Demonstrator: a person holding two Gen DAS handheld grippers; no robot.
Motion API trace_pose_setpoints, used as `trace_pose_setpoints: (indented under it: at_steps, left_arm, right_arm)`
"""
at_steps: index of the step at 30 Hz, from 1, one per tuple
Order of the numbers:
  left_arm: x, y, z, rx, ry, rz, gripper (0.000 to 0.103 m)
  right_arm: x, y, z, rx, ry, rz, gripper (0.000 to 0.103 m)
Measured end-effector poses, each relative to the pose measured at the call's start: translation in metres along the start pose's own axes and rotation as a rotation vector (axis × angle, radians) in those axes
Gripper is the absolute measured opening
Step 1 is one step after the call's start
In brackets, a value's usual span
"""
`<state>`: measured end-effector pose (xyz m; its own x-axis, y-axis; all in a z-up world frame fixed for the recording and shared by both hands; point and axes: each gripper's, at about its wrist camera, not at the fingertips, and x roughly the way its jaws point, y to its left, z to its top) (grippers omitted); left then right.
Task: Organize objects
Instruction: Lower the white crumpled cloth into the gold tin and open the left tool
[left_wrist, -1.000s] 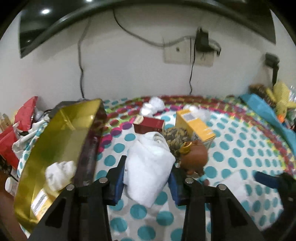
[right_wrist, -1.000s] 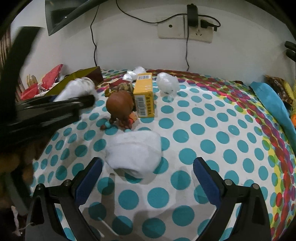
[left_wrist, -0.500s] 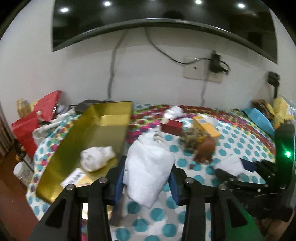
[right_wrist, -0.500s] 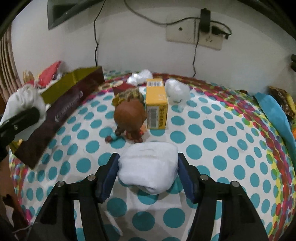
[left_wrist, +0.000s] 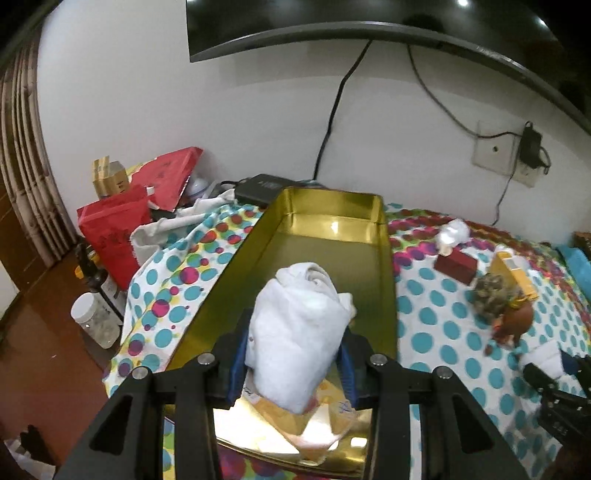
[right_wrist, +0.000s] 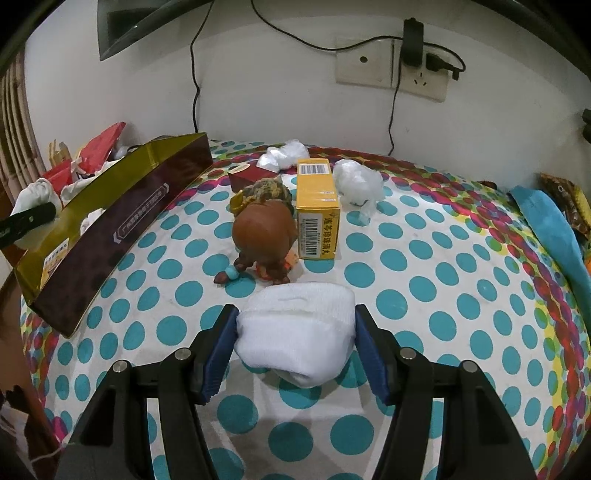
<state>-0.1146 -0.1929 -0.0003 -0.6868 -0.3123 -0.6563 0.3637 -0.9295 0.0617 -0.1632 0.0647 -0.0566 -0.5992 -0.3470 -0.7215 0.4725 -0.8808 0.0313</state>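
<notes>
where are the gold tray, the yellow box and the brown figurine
gold tray (left_wrist: 334, 236): left wrist view, bare inner floor near its far end
yellow box (right_wrist: 317, 214): right wrist view, its barcode-printed front face
brown figurine (right_wrist: 264, 230): right wrist view, its round brown back

My left gripper (left_wrist: 293, 363): matte black angular frame with cut-out slots, two blue ribbed pads (left_wrist: 236, 363) on the fingers, four round silver screw heads across the top. My right gripper (right_wrist: 295, 350): same black slotted frame, blue ribbed pads (right_wrist: 371, 354), four silver screws likewise. No skin or sleeve showed in either wrist view.
</notes>
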Motion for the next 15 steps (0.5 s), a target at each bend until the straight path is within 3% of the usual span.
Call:
trace_pose_setpoints:
  at_steps: [11,15]
  left_arm:
    - [0.0072,0.0098,-0.0008,-0.016,0.013,0.026,0.042]
    - [0.005,0.0102,-0.0002,-0.02,0.005,0.021,0.052]
  right_arm:
    - [-0.0004,-0.0025,0.0001,0.015,0.001,0.006,0.06]
    - [0.0007,-0.0009,0.0006,0.003,0.002,-0.001,0.06]
